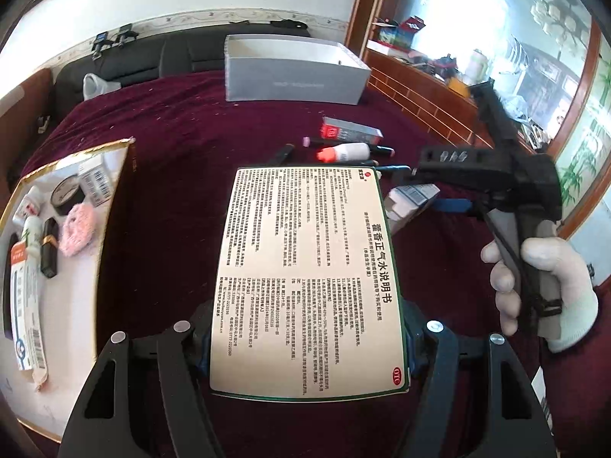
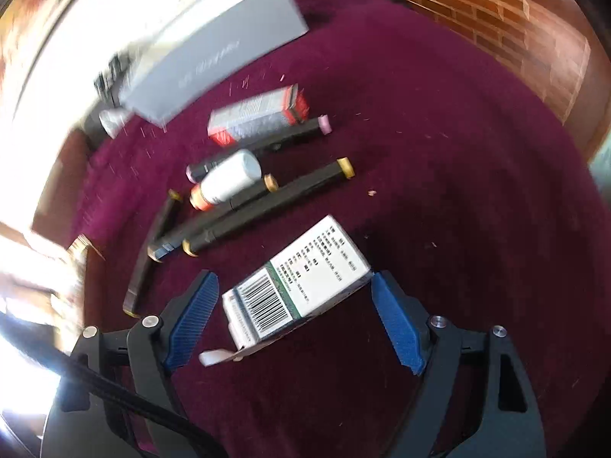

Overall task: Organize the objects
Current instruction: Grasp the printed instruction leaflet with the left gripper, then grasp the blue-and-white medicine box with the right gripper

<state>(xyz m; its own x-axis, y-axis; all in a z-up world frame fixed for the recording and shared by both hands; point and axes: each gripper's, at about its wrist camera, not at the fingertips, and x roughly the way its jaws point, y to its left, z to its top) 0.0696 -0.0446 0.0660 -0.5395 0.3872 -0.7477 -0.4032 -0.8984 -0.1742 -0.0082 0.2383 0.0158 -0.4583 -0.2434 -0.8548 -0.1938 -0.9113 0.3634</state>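
Left wrist view: your left claw (image 1: 305, 328) clamps flat medicine box (image 1: 307, 278) above maroon bench (image 1: 172, 145). Right claw (image 2: 294, 316) wide, straddling small barcode box (image 2: 298, 286), not gripping. Step: sorting into trays. Next: carry flat box to gold-rimmed tray (image 1: 114, 206). Count: four markers, one white bottle (image 2: 225, 181), one red-ended carton (image 2: 259, 118), one grey box (image 1: 294, 70).

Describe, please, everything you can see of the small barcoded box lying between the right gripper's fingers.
The small box is white cardboard with a green band, black Chinese text on its top face and a barcode on the near end. It lies tilted on the maroon cloth, and a white end flap hangs open towards the camera. The right gripper straddles it with jaws open; its far corner sits close to the blue pad of the right-hand finger, though contact cannot be confirmed. Black markers lie just beyond it.
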